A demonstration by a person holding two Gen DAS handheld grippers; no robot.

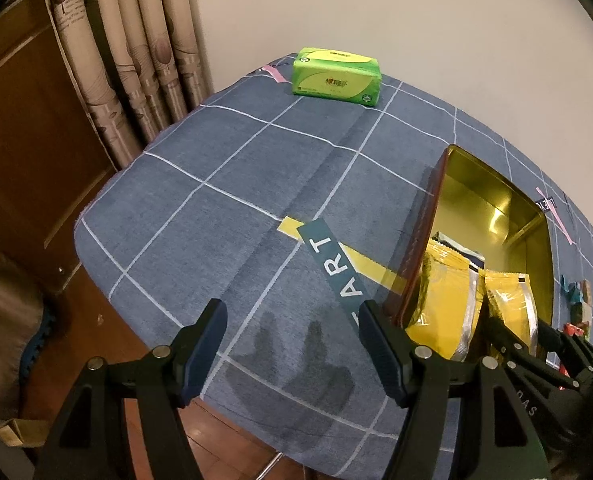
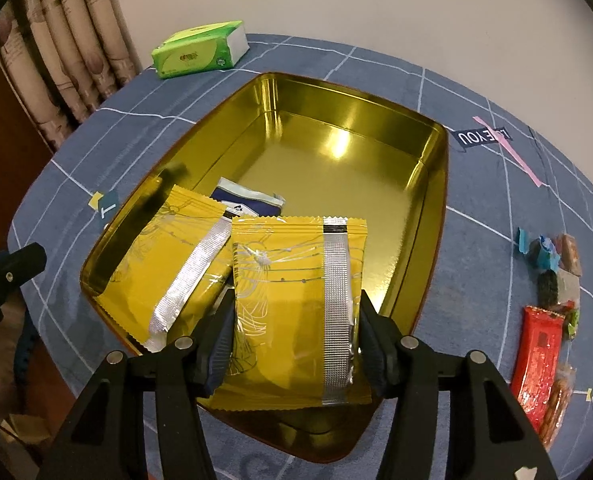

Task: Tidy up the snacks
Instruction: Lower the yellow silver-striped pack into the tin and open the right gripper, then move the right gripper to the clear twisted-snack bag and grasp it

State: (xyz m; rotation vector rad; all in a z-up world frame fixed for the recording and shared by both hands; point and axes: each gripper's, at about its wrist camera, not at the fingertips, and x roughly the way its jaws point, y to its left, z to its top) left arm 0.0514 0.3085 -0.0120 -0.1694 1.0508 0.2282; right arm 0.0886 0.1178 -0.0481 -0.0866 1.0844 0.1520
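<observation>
Two jaws of right gripper point(image 2: 294, 344) flanking yellow packet point(image 2: 296, 300), pads at its sides; grip or release impossible to tell. Long axis pointing away, over gold tin point(image 2: 436, 168), beside second yellow packet point(image 2: 172, 268). Left gripper point(image 1: 292, 348) gaping, empty, left of the tin. Remaining snacks point(image 2: 544, 320) further right.

The far half of the open gold metal tin point(image 2: 348, 168) lies bare; two yellow foil packets point(image 2: 176, 264) crowd its near end. Loose wrapped snacks point(image 2: 544, 304) block the blue checked surface point(image 1: 224, 184) right of it.
</observation>
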